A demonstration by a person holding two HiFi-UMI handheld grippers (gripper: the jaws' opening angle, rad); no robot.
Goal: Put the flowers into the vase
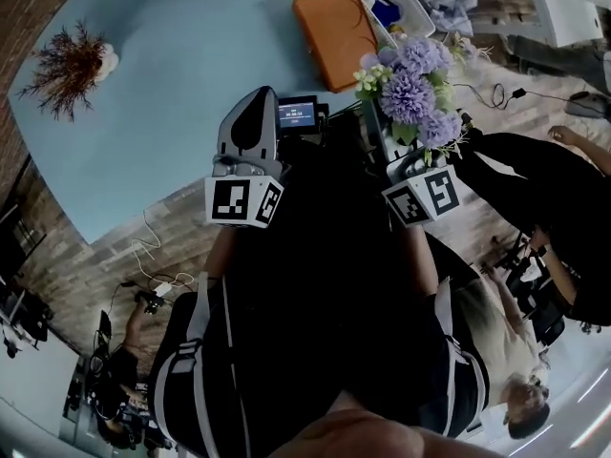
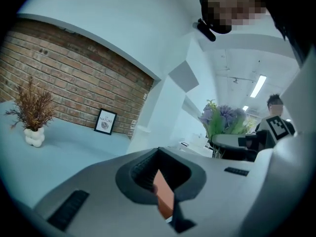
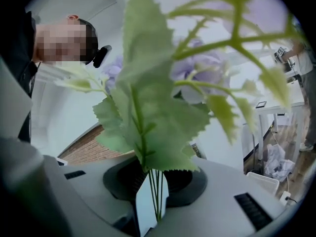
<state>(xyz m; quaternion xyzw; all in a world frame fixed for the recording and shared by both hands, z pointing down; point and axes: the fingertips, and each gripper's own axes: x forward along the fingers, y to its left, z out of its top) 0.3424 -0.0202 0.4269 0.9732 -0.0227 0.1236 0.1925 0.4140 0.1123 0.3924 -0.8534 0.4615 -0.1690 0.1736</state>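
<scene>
A bunch of purple flowers [image 1: 412,89] with green leaves rises from my right gripper [image 1: 391,146], over the wooden floor beside the table. In the right gripper view that gripper [image 3: 150,201] is shut on the thin green stems [image 3: 156,191], and leaves fill most of the picture. My left gripper [image 1: 256,103] hovers at the light blue table's near edge, jaws a narrow gap apart with nothing between them [image 2: 163,196]. A white knobbly vase [image 2: 33,135] holding dried brown sprigs [image 1: 65,65] stands at the table's far left. The flowers [image 2: 224,120] also show at the right of the left gripper view.
An orange box [image 1: 334,31] and a white bin [image 1: 396,3] sit at the light blue table's [image 1: 181,55] far right. A small screen device [image 1: 298,114] lies near the table edge. A framed picture [image 2: 104,121] leans on the brick wall. A person [image 1: 573,151] stands to the right.
</scene>
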